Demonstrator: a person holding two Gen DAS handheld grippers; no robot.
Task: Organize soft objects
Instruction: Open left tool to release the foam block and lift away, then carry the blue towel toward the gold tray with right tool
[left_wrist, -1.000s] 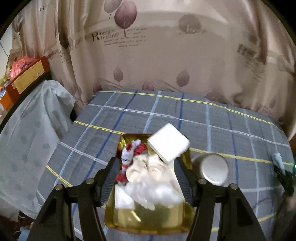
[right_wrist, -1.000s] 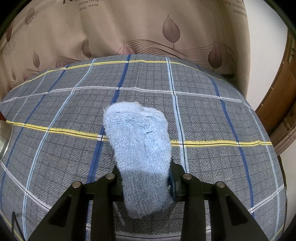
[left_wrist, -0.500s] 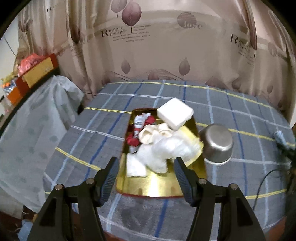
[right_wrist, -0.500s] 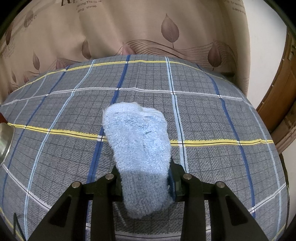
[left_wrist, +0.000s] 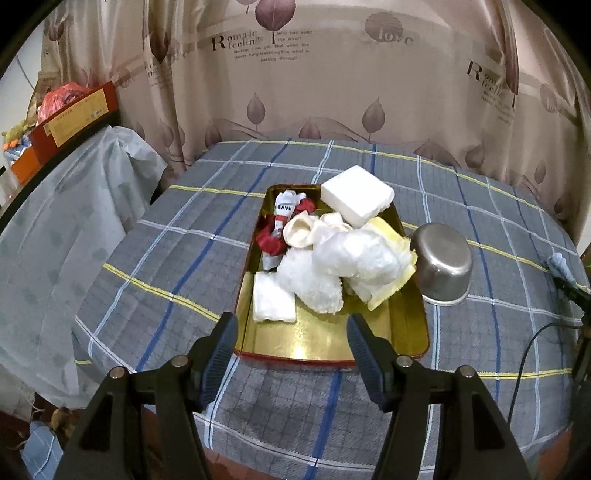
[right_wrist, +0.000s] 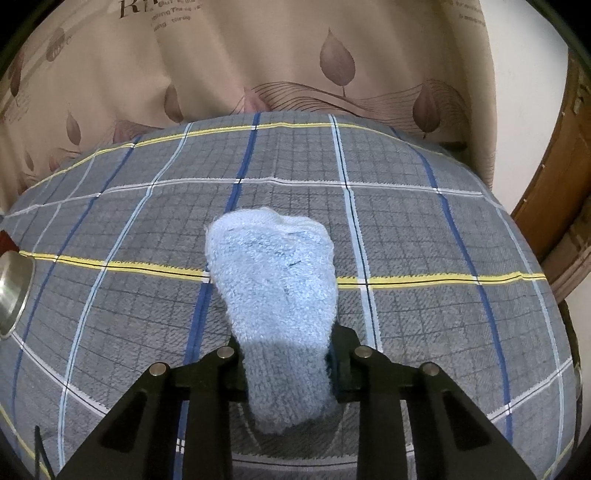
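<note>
A gold tray (left_wrist: 410, 332) sits on the plaid table and holds a pile of soft things: a red-and-white sock (left_wrist: 282, 221), white cloths (left_wrist: 321, 280), a folded white pad (left_wrist: 273, 299), a plastic bag (left_wrist: 354, 254) and a white foam block (left_wrist: 356, 195). My left gripper (left_wrist: 291, 343) is open and empty, above the tray's near edge. My right gripper (right_wrist: 288, 358) is shut on a fluffy light-blue sock (right_wrist: 275, 280), held just above the tablecloth. The sock also shows at the far right of the left wrist view (left_wrist: 559, 264).
A steel bowl (left_wrist: 443, 264) lies tipped just right of the tray; its rim shows in the right wrist view (right_wrist: 13, 291). A black cable (left_wrist: 524, 354) runs at the table's right edge. A covered stack with boxes (left_wrist: 74, 110) stands left. Curtains hang behind.
My left gripper has pulled back and up from the pile, so the whole tray and bowl now show. The right gripper and its blue sock have barely moved.
</note>
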